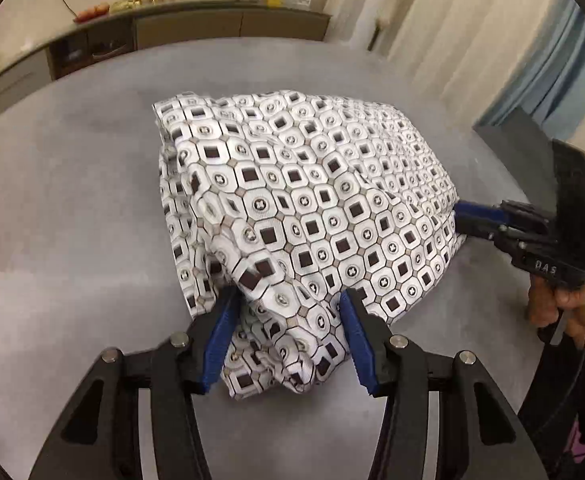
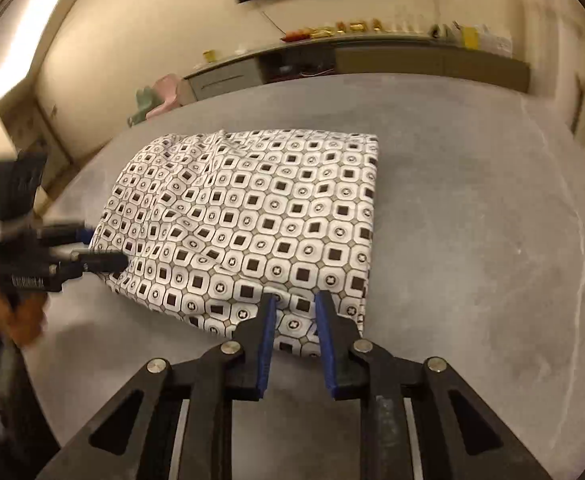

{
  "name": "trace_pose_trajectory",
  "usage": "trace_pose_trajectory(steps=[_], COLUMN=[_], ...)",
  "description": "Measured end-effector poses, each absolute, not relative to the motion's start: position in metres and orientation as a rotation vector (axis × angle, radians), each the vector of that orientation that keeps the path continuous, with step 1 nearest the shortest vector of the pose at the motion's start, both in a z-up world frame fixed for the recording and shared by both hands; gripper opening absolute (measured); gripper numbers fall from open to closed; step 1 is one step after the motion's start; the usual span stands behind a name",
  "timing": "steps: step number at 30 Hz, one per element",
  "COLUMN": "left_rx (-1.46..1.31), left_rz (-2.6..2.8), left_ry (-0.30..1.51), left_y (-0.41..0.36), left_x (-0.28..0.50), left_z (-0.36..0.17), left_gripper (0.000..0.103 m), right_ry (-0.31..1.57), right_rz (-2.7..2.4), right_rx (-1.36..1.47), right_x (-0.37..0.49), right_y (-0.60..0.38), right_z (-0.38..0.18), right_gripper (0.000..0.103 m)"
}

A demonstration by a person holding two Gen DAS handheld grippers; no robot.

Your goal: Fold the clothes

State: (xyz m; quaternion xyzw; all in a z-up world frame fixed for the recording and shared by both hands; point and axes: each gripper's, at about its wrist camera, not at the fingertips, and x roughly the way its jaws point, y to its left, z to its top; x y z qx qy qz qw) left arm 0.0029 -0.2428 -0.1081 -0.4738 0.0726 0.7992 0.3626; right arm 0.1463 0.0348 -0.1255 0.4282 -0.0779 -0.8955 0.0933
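Note:
A white garment point(image 1: 312, 208) printed with dark squares and ringed dots lies folded into a thick rectangle on the grey table point(image 1: 72, 220). My left gripper point(image 1: 288, 306) is open and straddles the rumpled near corner of the garment, with fabric bunched between its blue pads point(image 1: 222, 332). In the right wrist view the same garment point(image 2: 260, 216) shows a straight fold along its right side. My right gripper point(image 2: 296, 302) is open, its fingers set astride the near edge close to that corner. Each gripper appears in the other's view: the right gripper point(image 1: 466, 218) and the left gripper point(image 2: 100, 248).
A hand point(image 1: 560, 304) holds the right gripper's handle. Beyond the table point(image 2: 472, 220) runs a low cabinet point(image 2: 372, 56) with small items on top. Curtains point(image 1: 532, 60) hang at the right. Bare tabletop surrounds the garment.

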Motion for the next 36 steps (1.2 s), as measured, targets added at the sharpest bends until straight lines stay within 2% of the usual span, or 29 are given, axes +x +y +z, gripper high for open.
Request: trace_pose_trajectory(steps=[5, 8, 11, 13, 15, 18, 21, 26, 28, 32, 36], left_rx=[-1.217, -1.204, -1.192, -1.195, -1.210, -1.230, -1.254, -1.254, -1.201, -1.160, -1.164], left_rz=[2.057, 2.060, 2.067, 2.070, 2.079, 2.123, 2.174, 2.225, 2.229, 2.218, 2.299], left_ry=[0.185, 0.184, 0.188, 0.211, 0.214, 0.202, 0.145, 0.045, 0.032, -0.014, 0.044], left_y=[-0.240, -0.237, -0.232, -0.228, -0.225, -0.215, -0.208, -0.210, -0.214, -0.229, -0.231], left_x=[0.001, 0.003, 0.007, 0.004, -0.006, -0.033, -0.062, -0.073, -0.056, -0.021, 0.006], left_z=[-0.111, -0.113, -0.115, -0.114, -0.113, -0.111, -0.110, -0.091, -0.077, -0.064, -0.064], left_gripper=[0.053, 0.053, 0.053, 0.053, 0.054, 0.054, 0.054, 0.053, 0.053, 0.056, 0.061], right_ry=[-0.244, -0.219, -0.100, -0.108, -0.153, -0.009, -0.012, -0.186, -0.268, -0.410, -0.615], right_rz=[-2.697, -2.723, -2.659, -2.662, -2.666, -2.701, -2.703, -2.775, -2.796, -2.770, -2.754], right_rx=[1.314, 1.224, 1.317, 1.322, 1.384, 1.434, 1.445, 1.358, 1.275, 1.230, 1.330], right_x=[0.136, 0.133, 0.109, 0.092, 0.068, 0.029, -0.007, -0.004, 0.019, 0.072, 0.107], right_y=[0.034, 0.023, 0.005, 0.005, 0.008, -0.007, -0.002, 0.028, 0.035, 0.049, 0.052], right_z=[-0.120, -0.109, -0.131, -0.139, -0.137, -0.136, -0.134, -0.118, -0.111, -0.118, -0.137], right_gripper=[0.017, 0.017, 0.018, 0.017, 0.017, 0.017, 0.018, 0.023, 0.037, 0.038, 0.038])
